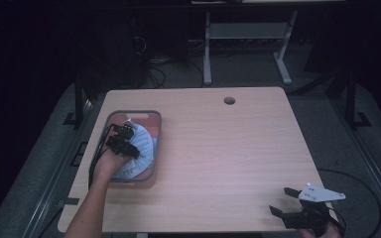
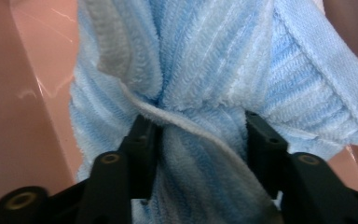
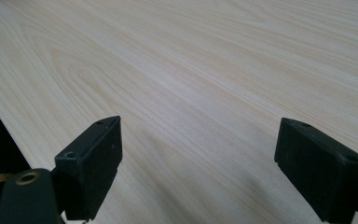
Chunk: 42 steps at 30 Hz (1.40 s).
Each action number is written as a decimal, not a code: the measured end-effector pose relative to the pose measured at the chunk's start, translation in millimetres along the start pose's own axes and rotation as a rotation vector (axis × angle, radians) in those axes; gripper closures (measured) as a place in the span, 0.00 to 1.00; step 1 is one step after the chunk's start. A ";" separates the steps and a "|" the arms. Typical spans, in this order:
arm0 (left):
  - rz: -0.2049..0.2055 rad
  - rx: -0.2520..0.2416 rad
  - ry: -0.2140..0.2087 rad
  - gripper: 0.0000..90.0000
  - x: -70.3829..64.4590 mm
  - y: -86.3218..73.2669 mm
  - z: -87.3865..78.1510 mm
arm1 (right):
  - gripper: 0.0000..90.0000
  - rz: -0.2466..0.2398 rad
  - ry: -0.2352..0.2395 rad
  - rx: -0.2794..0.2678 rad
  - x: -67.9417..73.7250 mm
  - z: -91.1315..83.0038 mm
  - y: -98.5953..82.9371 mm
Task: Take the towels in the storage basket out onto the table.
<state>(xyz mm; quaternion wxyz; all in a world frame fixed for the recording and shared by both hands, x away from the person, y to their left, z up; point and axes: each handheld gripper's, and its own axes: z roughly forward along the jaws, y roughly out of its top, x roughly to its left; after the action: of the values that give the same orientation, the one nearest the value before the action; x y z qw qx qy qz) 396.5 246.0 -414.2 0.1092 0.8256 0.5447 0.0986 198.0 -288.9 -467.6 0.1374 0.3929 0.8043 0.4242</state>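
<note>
A blue-and-white striped towel (image 1: 145, 144) lies bunched in a pink bin (image 1: 159, 130) with a grey rim, at the table's left side. My left gripper (image 1: 123, 137) reaches down into the bin. In the left gripper view its jaws (image 2: 200, 135) pinch a gathered fold of the towel (image 2: 205, 70), with the pink bin wall (image 2: 18, 116) beside it. My right gripper (image 1: 282, 200) hovers over the table's front right corner, open with nothing between its jaws. The right gripper view has it (image 3: 198, 154) over bare wood (image 3: 191, 56).
The light wooden table (image 1: 228, 148) has a round cable hole (image 1: 229, 100) near its far edge. Dark floor with cables and the white legs of another desk (image 1: 207, 54) lie beyond it. The table's front edge runs just below the right gripper.
</note>
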 end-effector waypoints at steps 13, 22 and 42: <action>0.008 -0.026 -0.012 0.73 0.7 -3.3 -6.5 | 0.16 0.003 -0.005 -0.001 -0.5 0.0 0.0; -0.006 -0.073 -0.051 0.73 0.9 -8.2 -16.4 | 0.16 0.002 -0.010 -0.006 -0.9 -0.8 0.0; -0.042 -0.181 -0.120 0.73 9.8 -17.6 -56.0 | 0.16 0.007 -0.020 -0.014 -2.5 -2.7 0.0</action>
<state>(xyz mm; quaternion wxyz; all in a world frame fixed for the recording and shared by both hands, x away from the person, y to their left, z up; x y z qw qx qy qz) 369.1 265.9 -365.3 0.2179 0.8052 0.5431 0.0954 198.1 -292.3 -466.2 0.1464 0.3991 0.7984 0.4264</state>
